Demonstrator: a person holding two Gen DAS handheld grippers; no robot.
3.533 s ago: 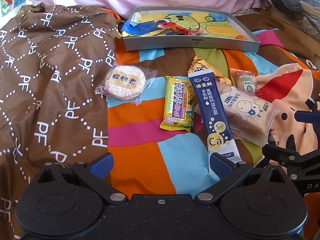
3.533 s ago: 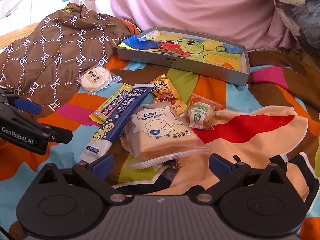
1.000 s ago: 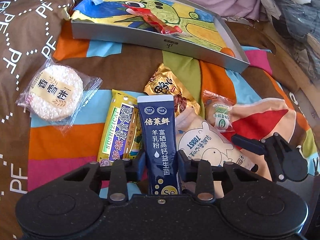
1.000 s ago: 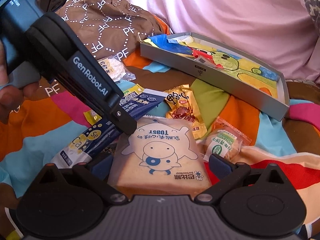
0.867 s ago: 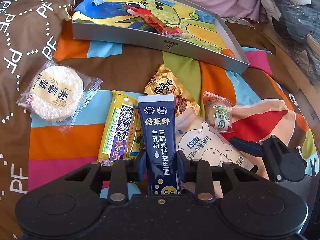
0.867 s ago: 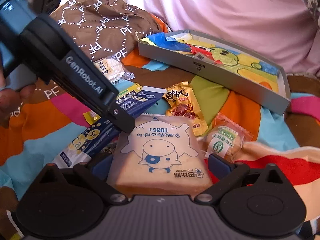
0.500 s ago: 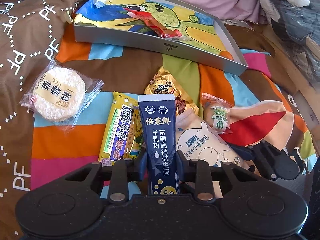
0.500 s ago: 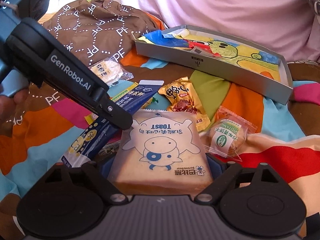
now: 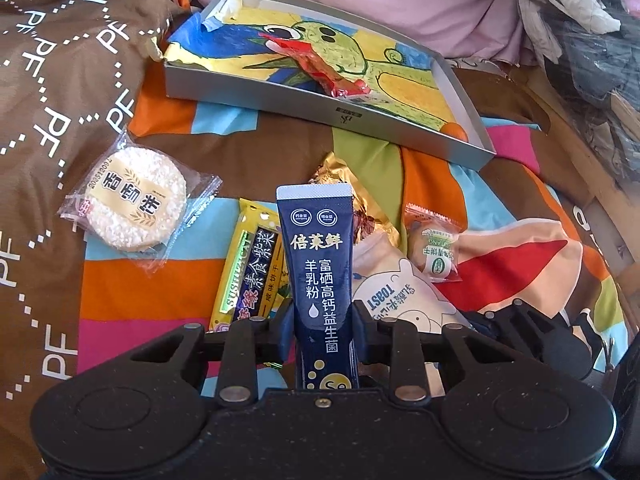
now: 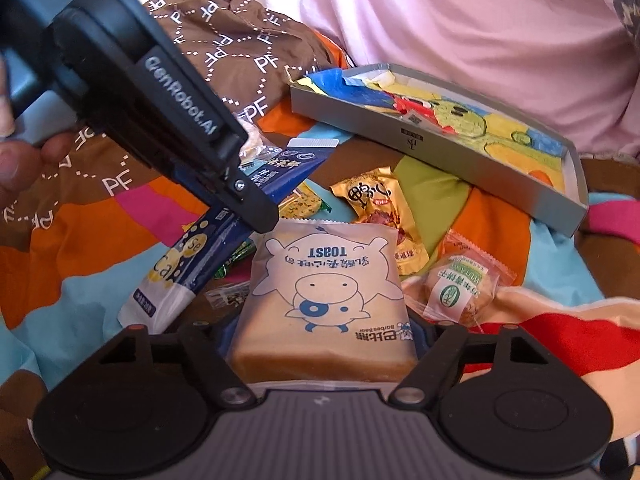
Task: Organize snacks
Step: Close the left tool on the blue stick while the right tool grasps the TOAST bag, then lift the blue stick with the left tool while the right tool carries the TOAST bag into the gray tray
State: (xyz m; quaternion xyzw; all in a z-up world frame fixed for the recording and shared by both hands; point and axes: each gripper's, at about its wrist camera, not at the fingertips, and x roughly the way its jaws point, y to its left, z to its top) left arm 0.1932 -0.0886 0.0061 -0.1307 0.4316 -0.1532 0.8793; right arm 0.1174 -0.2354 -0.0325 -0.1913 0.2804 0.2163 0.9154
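My left gripper [image 9: 323, 328] is shut on a long dark-blue milk-powder sachet [image 9: 320, 268], lifted off the bedspread; the same sachet [image 10: 224, 240] shows in the right wrist view under the left gripper's body [image 10: 168, 120]. The right gripper [image 10: 324, 332] is shut on a toast packet with a cartoon cow [image 10: 326, 292]. A grey shallow box [image 9: 344, 116] with a colourful drawing inside lies farther back and holds a red wrapper [image 9: 324, 68]. A round rice cracker [image 9: 136, 208], a yellow bar [image 9: 252, 268], a gold snack pack [image 10: 380, 216] and a small pastry [image 10: 460, 288] lie on the bedspread.
A brown patterned cloth [image 9: 52, 80] is bunched at the left. A pink sheet [image 10: 460, 16] rises behind the box. Dark bundled fabric [image 9: 592, 40] sits at the far right. A person's fingers [image 10: 24, 160] hold the left gripper.
Both grippers closed in from open: the left took the blue sachet and raised it, the right closed on the toast packet in the last half second and lifted slightly.
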